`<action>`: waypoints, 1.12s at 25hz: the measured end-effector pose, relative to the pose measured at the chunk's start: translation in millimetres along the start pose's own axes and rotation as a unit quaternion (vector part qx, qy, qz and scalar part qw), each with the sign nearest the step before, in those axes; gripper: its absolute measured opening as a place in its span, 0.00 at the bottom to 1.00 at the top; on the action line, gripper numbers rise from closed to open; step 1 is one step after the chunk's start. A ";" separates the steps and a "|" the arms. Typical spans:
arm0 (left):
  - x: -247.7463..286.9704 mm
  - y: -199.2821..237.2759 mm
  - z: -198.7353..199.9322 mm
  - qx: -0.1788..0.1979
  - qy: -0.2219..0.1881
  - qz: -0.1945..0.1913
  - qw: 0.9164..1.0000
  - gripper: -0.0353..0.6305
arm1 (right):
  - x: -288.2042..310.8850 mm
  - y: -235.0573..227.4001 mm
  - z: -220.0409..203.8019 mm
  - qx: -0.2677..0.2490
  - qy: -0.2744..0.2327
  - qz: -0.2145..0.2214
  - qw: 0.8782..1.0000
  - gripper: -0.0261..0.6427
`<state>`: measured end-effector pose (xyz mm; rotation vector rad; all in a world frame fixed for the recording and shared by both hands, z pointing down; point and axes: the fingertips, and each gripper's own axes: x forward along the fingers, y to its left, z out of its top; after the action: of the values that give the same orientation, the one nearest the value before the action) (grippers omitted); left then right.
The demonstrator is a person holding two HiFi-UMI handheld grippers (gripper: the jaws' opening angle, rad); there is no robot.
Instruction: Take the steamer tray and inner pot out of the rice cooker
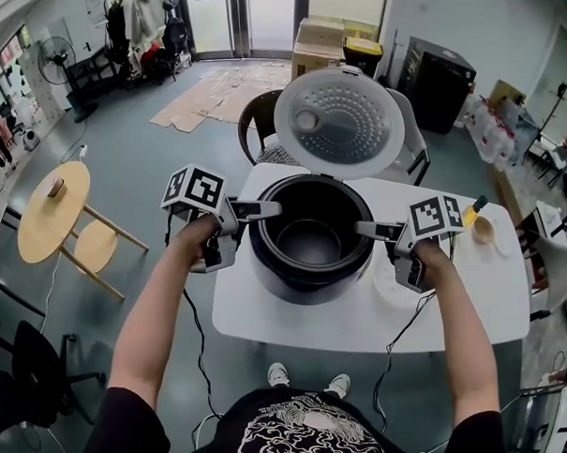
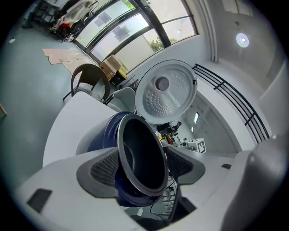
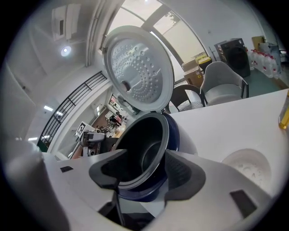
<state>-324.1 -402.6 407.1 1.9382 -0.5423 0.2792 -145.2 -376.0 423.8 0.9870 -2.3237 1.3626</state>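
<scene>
The rice cooker (image 1: 296, 288) stands on the white table (image 1: 456, 302) with its lid (image 1: 340, 124) tipped up and back. The dark inner pot (image 1: 310, 240) sits inside it, and no steamer tray shows in it. My left gripper (image 1: 269, 209) is at the pot's left rim. In the left gripper view the rim (image 2: 156, 149) runs between the jaws of the gripper (image 2: 141, 167), one outside the blue body (image 2: 101, 135) and one inside, with gaps showing. My right gripper (image 1: 363, 230) straddles the right rim (image 3: 156, 149) the same way, and its pads (image 3: 185, 173) stand apart from the wall.
A pale round dish-like thing (image 3: 246, 169) lies on the table close to the right gripper. A beige rice spoon (image 1: 485, 229) lies at the table's right. Two chairs (image 1: 260, 119) stand behind the table and a round wooden table (image 1: 53, 207) stands at the left. Cables hang off the front edge.
</scene>
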 end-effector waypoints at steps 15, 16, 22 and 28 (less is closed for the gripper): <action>2.6 28.6 -6.4 0.007 -0.030 0.104 0.994 0.15 | -6.6 -29.5 -6.2 0.032 0.002 -0.038 0.999 0.15; 1.5 29.4 -6.0 0.008 -0.033 0.110 0.993 0.14 | -6.9 -28.6 -5.9 0.032 0.000 -0.038 0.999 0.15; -0.3 23.5 -4.9 -0.007 -0.061 0.096 0.994 0.13 | -13.3 -28.1 -3.6 0.049 -0.022 -0.039 0.998 0.15; -6.5 23.9 -4.5 -0.035 -0.088 0.091 0.991 0.12 | -13.1 -26.4 -3.8 0.080 -0.038 -0.048 0.995 0.14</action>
<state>-341.3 -405.0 425.3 1.8586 -0.8376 0.2027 -118.2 -375.9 436.2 1.2005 -2.2152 1.5153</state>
